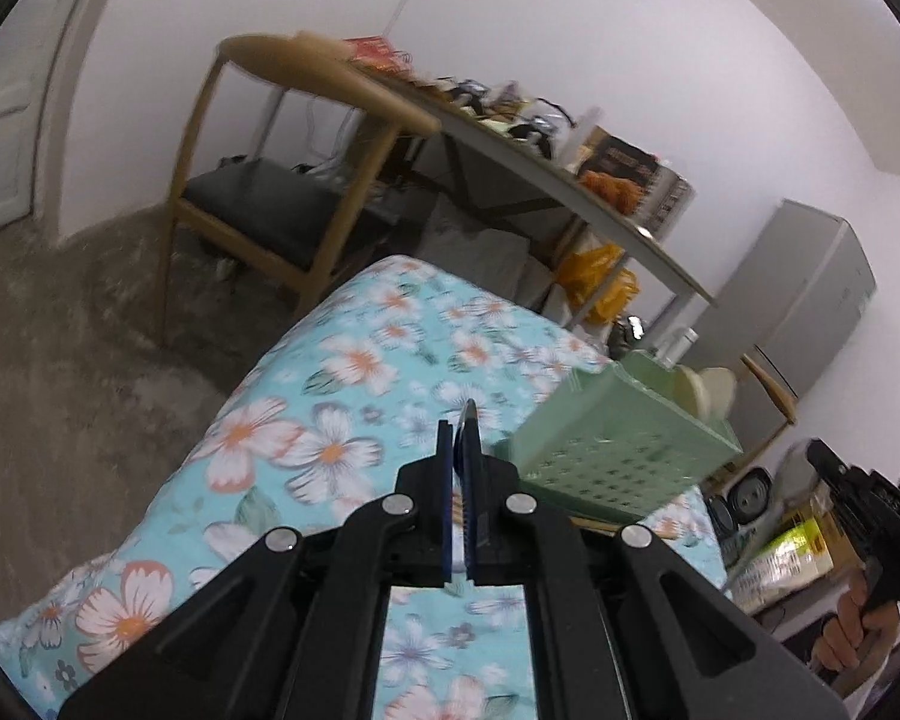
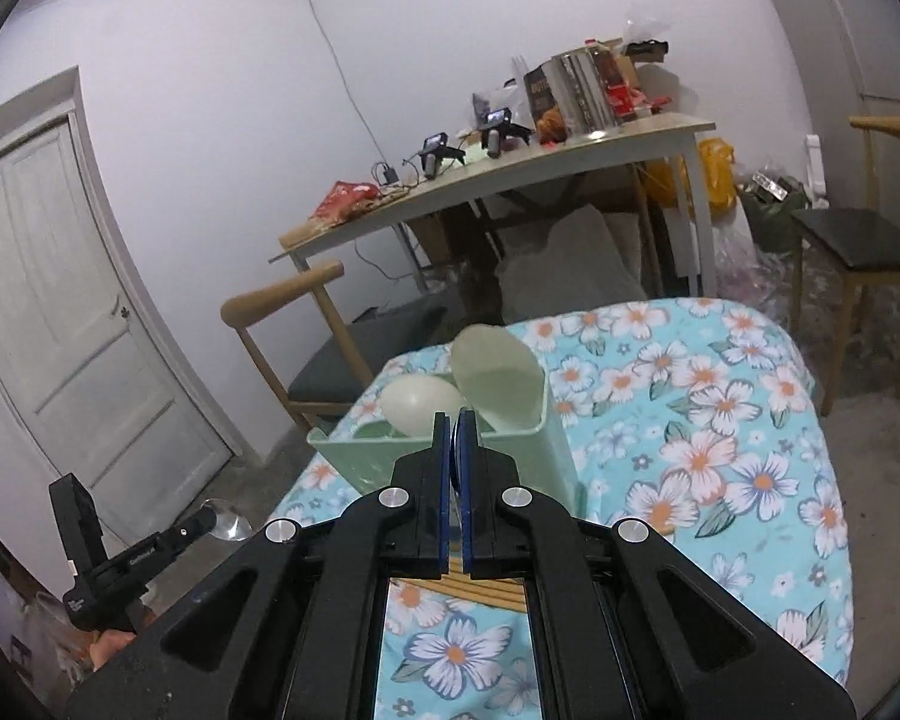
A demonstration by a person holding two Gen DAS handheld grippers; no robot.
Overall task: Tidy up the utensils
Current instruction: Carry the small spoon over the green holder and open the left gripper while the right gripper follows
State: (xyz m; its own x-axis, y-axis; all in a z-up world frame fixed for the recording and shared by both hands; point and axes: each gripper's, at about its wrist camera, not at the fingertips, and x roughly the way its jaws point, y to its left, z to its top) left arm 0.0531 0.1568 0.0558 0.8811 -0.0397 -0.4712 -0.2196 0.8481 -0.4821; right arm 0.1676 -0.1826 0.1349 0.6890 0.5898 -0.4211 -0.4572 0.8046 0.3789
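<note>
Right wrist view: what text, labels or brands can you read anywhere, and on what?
"OUT...": only these first letters are legible, on the dark box on the far table.
White print on the left gripper's black body: too small to read.
Red packets on the table: print blurred.

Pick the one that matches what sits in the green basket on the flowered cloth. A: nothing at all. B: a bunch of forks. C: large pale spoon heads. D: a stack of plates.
C: the right wrist view shows two large pale spoons standing in the green basket, heads up above its rim.
</note>
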